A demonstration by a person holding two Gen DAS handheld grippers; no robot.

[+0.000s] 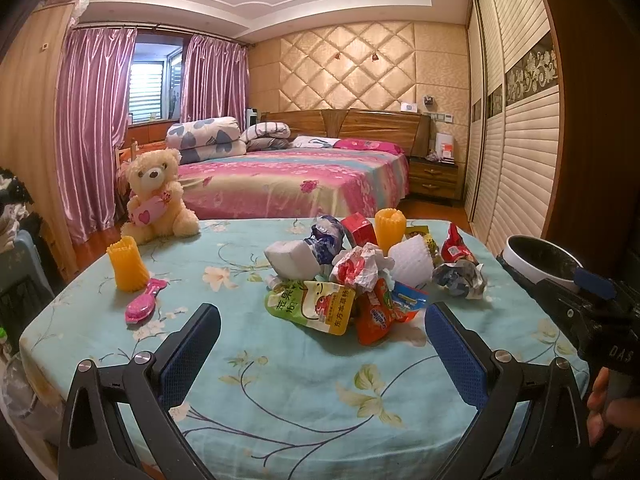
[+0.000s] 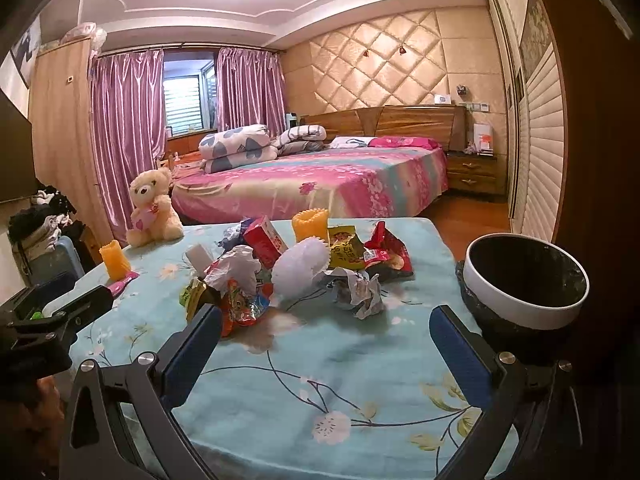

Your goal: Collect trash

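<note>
A pile of trash lies in the middle of the table: a green-yellow drink pouch (image 1: pixel 310 306), an orange wrapper (image 1: pixel 374 314), crumpled paper (image 1: pixel 356 266), a white foam piece (image 1: pixel 412 260), a red box (image 1: pixel 360 230) and a red snack bag (image 1: pixel 456 246). The pile also shows in the right wrist view, with crumpled paper (image 2: pixel 360 290) nearest. My left gripper (image 1: pixel 322 344) is open and empty, just short of the pile. My right gripper (image 2: pixel 326 342) is open and empty, in front of the pile. A white-rimmed bin with a black liner (image 2: pixel 524 284) stands at the table's right edge.
The table carries a floral blue cloth (image 1: pixel 280 392). A teddy bear (image 1: pixel 156 196), two yellow cups (image 1: pixel 127 266) (image 1: pixel 390 230) and a pink brush (image 1: pixel 144 306) stand on it. A bed (image 1: pixel 296 176) lies beyond. A wardrobe (image 1: pixel 520 140) is at the right.
</note>
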